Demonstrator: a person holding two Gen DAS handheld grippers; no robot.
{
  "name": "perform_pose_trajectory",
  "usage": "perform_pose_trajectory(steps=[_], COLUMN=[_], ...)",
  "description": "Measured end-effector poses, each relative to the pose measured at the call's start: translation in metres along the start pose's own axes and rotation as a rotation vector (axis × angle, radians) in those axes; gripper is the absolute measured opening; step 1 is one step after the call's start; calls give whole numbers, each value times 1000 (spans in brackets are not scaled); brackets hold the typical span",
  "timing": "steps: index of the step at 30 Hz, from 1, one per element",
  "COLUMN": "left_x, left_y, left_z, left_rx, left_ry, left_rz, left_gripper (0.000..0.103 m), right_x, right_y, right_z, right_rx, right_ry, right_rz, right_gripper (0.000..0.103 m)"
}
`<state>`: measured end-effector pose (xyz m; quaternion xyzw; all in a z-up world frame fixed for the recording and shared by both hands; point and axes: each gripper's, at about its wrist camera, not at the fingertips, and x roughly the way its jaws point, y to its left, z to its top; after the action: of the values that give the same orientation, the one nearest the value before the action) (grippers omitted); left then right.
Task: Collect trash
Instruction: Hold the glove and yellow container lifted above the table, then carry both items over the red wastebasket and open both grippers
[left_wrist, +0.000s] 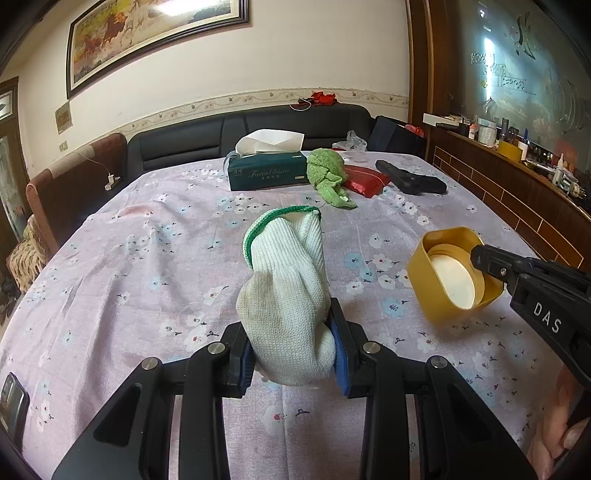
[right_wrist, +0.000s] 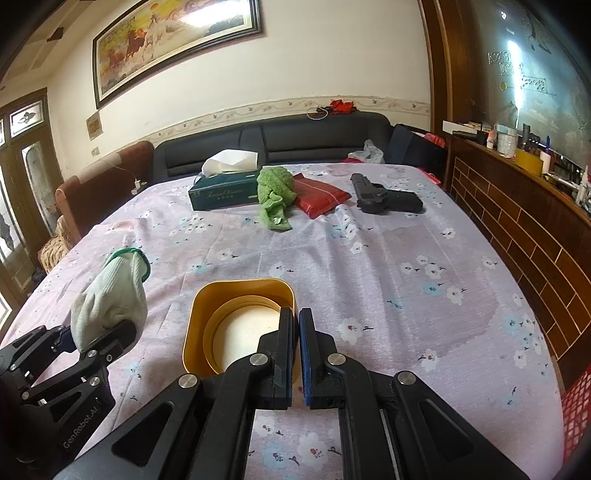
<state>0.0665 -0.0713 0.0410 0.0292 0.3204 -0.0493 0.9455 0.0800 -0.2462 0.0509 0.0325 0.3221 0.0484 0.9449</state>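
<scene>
My left gripper (left_wrist: 291, 347) is shut on a white knit glove (left_wrist: 284, 291) with a green cuff and holds it upright above the flowered tablecloth; the glove also shows in the right wrist view (right_wrist: 110, 299). My right gripper (right_wrist: 297, 332) is shut on the right rim of a yellow container (right_wrist: 240, 325) that has a white disc inside. In the left wrist view the yellow container (left_wrist: 447, 273) sits to the right of the glove, with the right gripper (left_wrist: 491, 264) clamped on its rim.
At the far side of the table (right_wrist: 406, 295) lie a green tissue box (right_wrist: 221, 192), a crumpled green cloth (right_wrist: 275, 195), a red packet (right_wrist: 319, 195) and a black toy pistol (right_wrist: 384, 197). A dark sofa (right_wrist: 280, 140) stands behind. A wooden counter (right_wrist: 517, 221) runs along the right.
</scene>
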Motion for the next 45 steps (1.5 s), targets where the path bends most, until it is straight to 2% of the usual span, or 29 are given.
perform_pose_trajectory(steps=[6,11,18,21,26,32,36,42,45], left_x=[0,-1,-9,-25,-58,-104,-129,-134,-128], left_y=[1,-7,-20,-40,-95,-189,-251,-326,-356], left_z=[0,-2,-4,-8,-10,-4,-6,-6,-6], left_rx=[13,32,49,76,158,273,355,409,413], left_ry=[-14,-9,17,26,40,53,51,75,85], left_rz=[1,3,-55,-120,-263,-520,-642,-740,-752], left_gripper=[32,32,32,32,32,33,33,33,33], right_x=[-4,-30,-88,-118,-161,-216,-251,-291,-301], right_y=[-8,-14,-35,-56,-109,-190,-238,-296,-311], right_z=[4,6,-18,-33,-58,-82,-95,-114,-122], right_rx=[32,68,97,116,196,339,419,516,536], right_ry=[-17,-43,-67,-83,-105,-173,-228,-272,-276], right_rz=[-40,-49,-74,-101,-175,-312,-394,-484,-511], right_gripper=[4,4,4,4,4,4,4,4,4])
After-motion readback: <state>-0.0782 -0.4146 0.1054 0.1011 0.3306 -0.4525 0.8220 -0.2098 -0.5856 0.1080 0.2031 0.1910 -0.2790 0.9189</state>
